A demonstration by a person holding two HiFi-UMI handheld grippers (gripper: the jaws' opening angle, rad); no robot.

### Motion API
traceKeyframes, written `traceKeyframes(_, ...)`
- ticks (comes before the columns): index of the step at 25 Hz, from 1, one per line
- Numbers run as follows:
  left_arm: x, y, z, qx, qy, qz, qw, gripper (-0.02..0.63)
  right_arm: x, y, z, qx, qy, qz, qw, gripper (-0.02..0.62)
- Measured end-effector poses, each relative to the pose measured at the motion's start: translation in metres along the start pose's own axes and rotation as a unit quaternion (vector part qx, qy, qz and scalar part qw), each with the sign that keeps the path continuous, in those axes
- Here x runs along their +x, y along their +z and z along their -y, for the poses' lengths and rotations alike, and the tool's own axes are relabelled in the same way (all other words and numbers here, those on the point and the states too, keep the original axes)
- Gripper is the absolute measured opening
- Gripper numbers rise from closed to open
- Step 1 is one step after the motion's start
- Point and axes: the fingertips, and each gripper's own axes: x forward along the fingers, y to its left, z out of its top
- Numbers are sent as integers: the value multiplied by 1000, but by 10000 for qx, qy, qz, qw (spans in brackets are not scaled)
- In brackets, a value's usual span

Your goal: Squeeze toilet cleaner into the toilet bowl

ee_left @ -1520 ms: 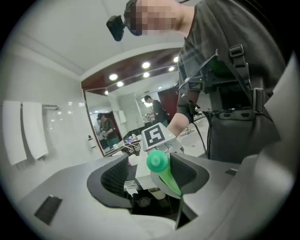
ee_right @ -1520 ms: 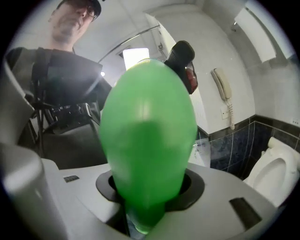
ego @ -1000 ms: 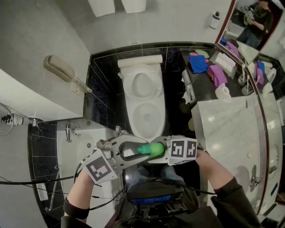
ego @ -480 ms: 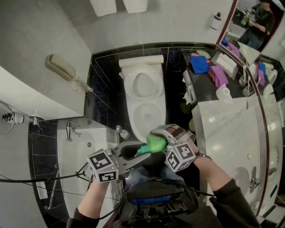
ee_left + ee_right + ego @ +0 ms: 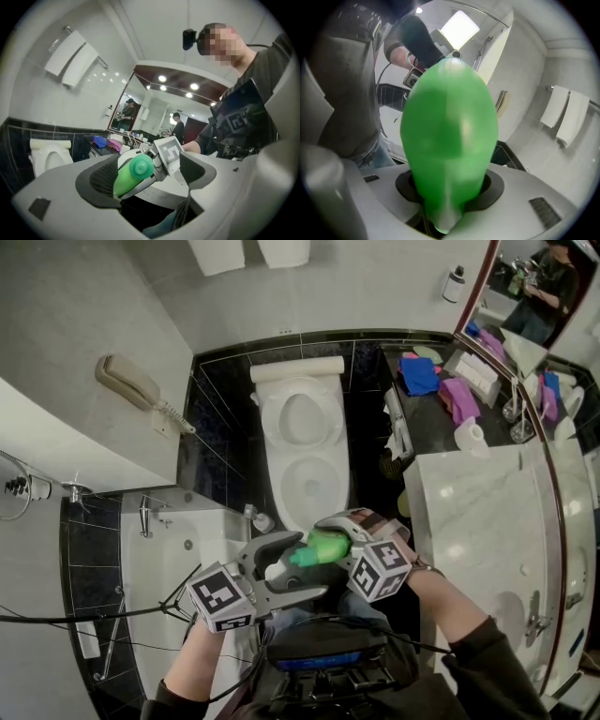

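A person in a tiled bathroom works with tongs in both hands. Nearest, the right gripper point(image 5: 330, 540) is clamped on the belly of a green bottle point(image 5: 321, 547), held roughly level with its cap point(image 5: 298, 557) pointing left. The left gripper point(image 5: 292, 566) has its jaws spread either side of that cap, not closed on it. Whether a pad brushes the cap is unclear. The plastic body looks light and likely to give under the clamp. That helps squeezing, but the taper may be slick, so the wide middle seems the safer hold. The stiffer cap suits a twist. Farther off, the bowl point(image 5: 279, 486) lies open, lid point(image 5: 300, 418) up, with the bottle apparently just short of its near rim.
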Motion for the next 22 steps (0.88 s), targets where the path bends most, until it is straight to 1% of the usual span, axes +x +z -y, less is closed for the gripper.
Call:
traceKeyframes(1, 2, 6, 6, 306, -49, -105, 9995, 429, 0, 2, -5, 253, 201, 105, 9994, 184)
traceKeyframes(2, 3, 12, 11, 700, -73, -227, 9973, 430, -1, 6, -10, 561, 465, 244, 9970, 184)
traceKeyframes(3, 2, 15, 13, 1171, -84, -358, 9924, 430, -3, 12, -16, 893, 780, 407, 9921, 184)
traceKeyframes(5, -1, 20, 15, 2096, -125, -554, 9761, 427, -10, 27, -26, 1494, 1458, 766, 9750, 184)
traceKeyframes(6, -3, 25, 15, 2458, -148, -587, 9674, 412, -14, 37, -31, 1723, 1773, 944, 9644, 184)
traceKeyframes(8, -7, 35, 13, 2947, -165, -590, 9536, 362, -22, 53, -42, 2011, 2311, 1244, 9438, 184)
traceKeyframes(9, -9, 39, 12, 3088, -197, -616, 9489, 331, -25, 60, -47, 2084, 2537, 1355, 9348, 184)
traceKeyframes(10, -10, 42, 12, 3173, -283, -666, 9456, 318, -28, 66, -51, 2119, 2735, 1442, 9271, 184)
traceKeyframes(11, -12, 43, 14, 3210, -414, -724, 9434, 318, -31, 72, -56, 2123, 2901, 1503, 9210, 184)
traceKeyframes(13, -14, 44, 19, 3211, -708, -840, 9407, 318, -34, 80, -63, 2070, 3120, 1557, 9141, 184)
traceKeyframes(14, -15, 44, 22, 3224, -842, -904, 9385, 313, -34, 82, -65, 2038, 3169, 1560, 9131, 184)
traceKeyframes(16, -16, 43, 27, 3294, -1023, -1007, 9332, 266, -32, 83, -67, 2006, 3183, 1545, 9136, 184)
traceKeyframes(17, -16, 42, 28, 3339, -1060, -1041, 9308, 245, -31, 82, -67, 2003, 3171, 1531, 9143, 184)
traceKeyframes(18, -16, 42, 29, 3369, -1076, -1061, 9294, 209, -31, 81, -66, 2004, 3157, 1517, 9150, 184)
traceKeyframes(19, -16, 41, 30, 3375, -1089, -1071, 9288, 203, -31, 80, -66, 2005, 3143, 1509, 9155, 184)
traceKeyframes(21, -15, 39, 31, 3330, -1123, -1078, 9300, 157, -31, 79, -64, 2004, 3107, 1511, 9168, 184)
traceKeyframes(22, -15, 39, 32, 3290, -1136, -1077, 9313, 153, -31, 78, -63, 1986, 3069, 1502, 9186, 184)
